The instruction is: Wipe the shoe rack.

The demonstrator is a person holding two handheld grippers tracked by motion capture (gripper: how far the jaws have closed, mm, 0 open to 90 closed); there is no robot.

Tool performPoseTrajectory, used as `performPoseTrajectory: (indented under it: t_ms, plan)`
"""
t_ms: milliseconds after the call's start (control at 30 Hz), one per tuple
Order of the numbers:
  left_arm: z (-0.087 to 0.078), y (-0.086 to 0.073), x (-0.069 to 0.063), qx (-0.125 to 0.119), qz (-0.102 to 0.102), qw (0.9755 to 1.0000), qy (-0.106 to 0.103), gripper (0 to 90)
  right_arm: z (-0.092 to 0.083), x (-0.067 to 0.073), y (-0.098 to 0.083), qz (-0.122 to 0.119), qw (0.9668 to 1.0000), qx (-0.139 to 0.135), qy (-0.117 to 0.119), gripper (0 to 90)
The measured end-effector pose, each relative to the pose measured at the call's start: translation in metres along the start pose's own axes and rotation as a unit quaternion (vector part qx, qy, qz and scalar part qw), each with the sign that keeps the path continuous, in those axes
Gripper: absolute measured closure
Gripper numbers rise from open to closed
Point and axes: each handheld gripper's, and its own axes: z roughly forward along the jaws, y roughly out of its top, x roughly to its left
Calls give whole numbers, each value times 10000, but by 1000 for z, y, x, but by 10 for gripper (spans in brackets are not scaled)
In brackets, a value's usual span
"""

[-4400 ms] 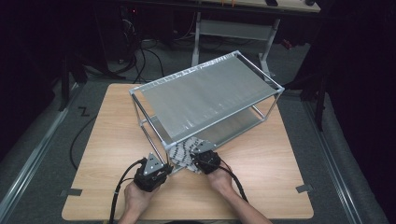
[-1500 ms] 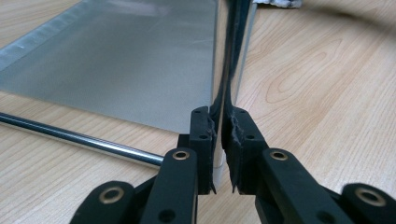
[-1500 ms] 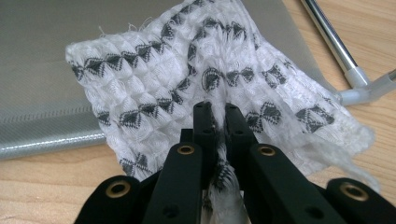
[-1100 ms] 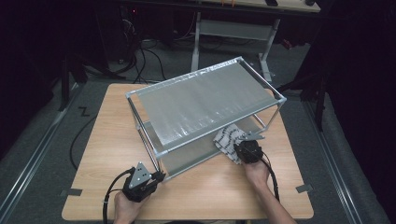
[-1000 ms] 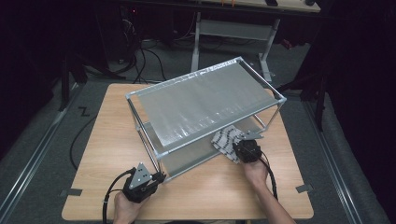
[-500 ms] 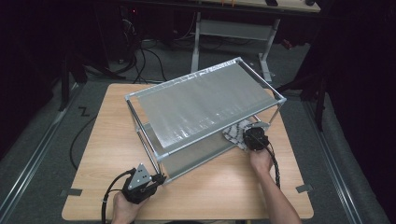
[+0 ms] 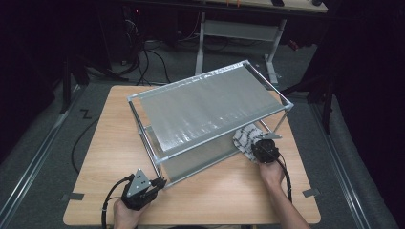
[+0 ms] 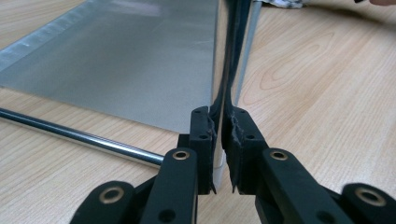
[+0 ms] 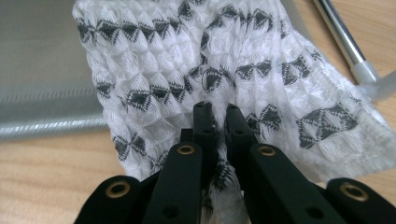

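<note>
Two claws share the work: the left claw (image 7: 157, 182) is clenched on the near corner post of the metal rack (image 7: 210, 102) at about seven o'clock on the table (image 7: 110, 143), steadying the frame, while the right claw (image 9: 218, 122) is clenched on a bunched fold of the cloth (image 9: 224, 60) at about four o'clock, at the rack's right end by the lower shelf (image 7: 200, 160). The step looks like wiping or feeding the cloth along that lower shelf, so it is best to keep the left grip firm on the post so the light frame does not skid, and to guide the right claw low and level, keeping the loose cloth edges away from the chrome leg (image 9: 341, 37) at its one o'clock. The cloth is a white, puffy waffle weave with dark grey diamond motifs, soft and crumpled, partly lying on the grey shelf edge and partly on the wood.
</note>
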Motion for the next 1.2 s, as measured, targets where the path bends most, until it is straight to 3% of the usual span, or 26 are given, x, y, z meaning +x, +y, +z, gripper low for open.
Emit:
performPoseTrajectory:
  t_ms: [167, 400, 567, 733, 867, 1000, 1100, 1200]
  plan:
    - [0, 1, 0, 27, 9, 10000, -11, 814, -1, -12, 7, 89, 9997, -78, -191, 862]
    - [1, 1, 2, 30, 33, 10000, -53, 814, 3, -38, 20, 494, 9973, -5, -552, 862]
    - [2, 2, 2, 36, 45, 10000, -72, 814, 10, -43, 21, 633, 9960, 107, -624, 863]
    - [3, 2, 2, 6, 45, 10000, -81, 814, 11, -28, 20, 410, 9985, 79, -345, 863]
    - [6, 3, 1, -10, 39, 10000, -82, 814, 7, -4, 16, 18, 10000, -15, 46, 863]
    - [8, 4, 1, -8, 41, 10000, -78, 814, 2, 20, 13, -287, 9987, -69, 405, 863]
    - [8, 5, 1, 0, 52, 10000, -77, 814, 1, 28, 16, -454, 9982, -86, 386, 863]
    - [9, 5, 0, -1, 50, 10000, -67, 814, 6, 16, 22, -201, 9994, -21, 264, 863]
